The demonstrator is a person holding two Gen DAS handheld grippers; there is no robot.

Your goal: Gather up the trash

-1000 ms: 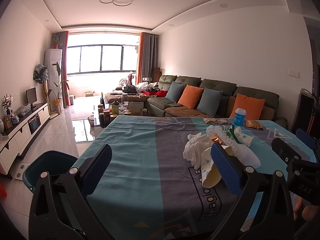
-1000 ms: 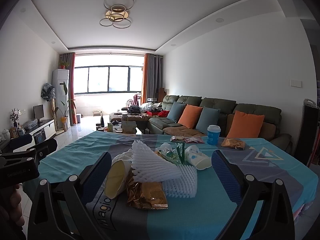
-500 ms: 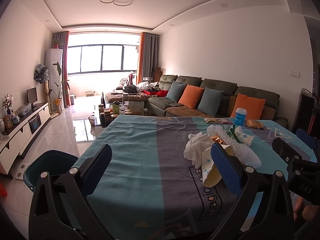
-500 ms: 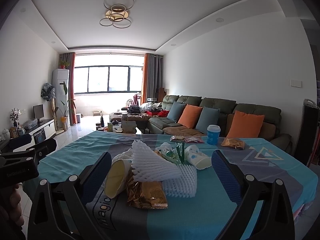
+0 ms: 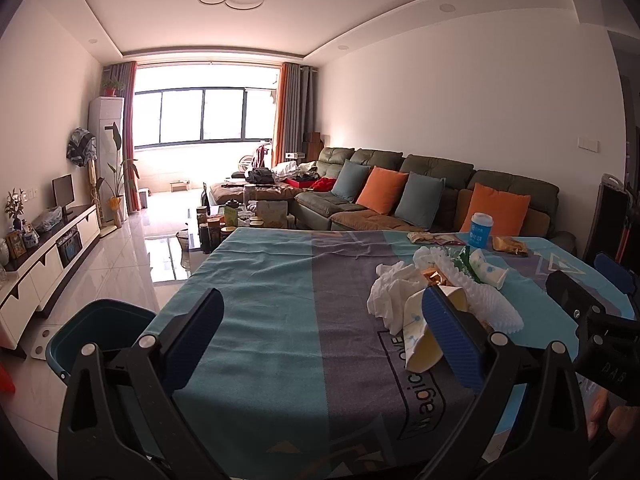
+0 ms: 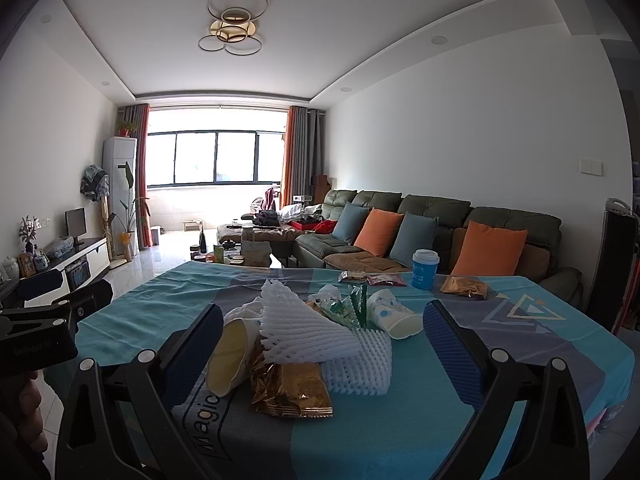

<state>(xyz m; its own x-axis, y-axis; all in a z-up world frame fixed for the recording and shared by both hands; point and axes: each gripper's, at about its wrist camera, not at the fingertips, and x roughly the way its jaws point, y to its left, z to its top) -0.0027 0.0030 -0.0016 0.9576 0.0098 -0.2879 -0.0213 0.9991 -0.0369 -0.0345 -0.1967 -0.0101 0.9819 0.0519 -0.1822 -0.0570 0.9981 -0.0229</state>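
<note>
near the front edge of the table [image 6: 520,360], a trash pile [image 6: 320,340] of white foam netting [image 6: 304,332], paper cups and a gold wrapper [image 6: 292,392] lies between the wide-open fingers of the right gripper [image 6: 324,344]. the left gripper [image 5: 320,336], also spread wide and empty, hovers beside the pile, above the cloth; a blue bin [image 5: 96,332] stands off the table's left edge.

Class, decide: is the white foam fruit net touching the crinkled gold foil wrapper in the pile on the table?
Touching. The right wrist view shows the white foam fruit net lying directly over the top edge of the crinkled gold foil wrapper, no gap.
</note>
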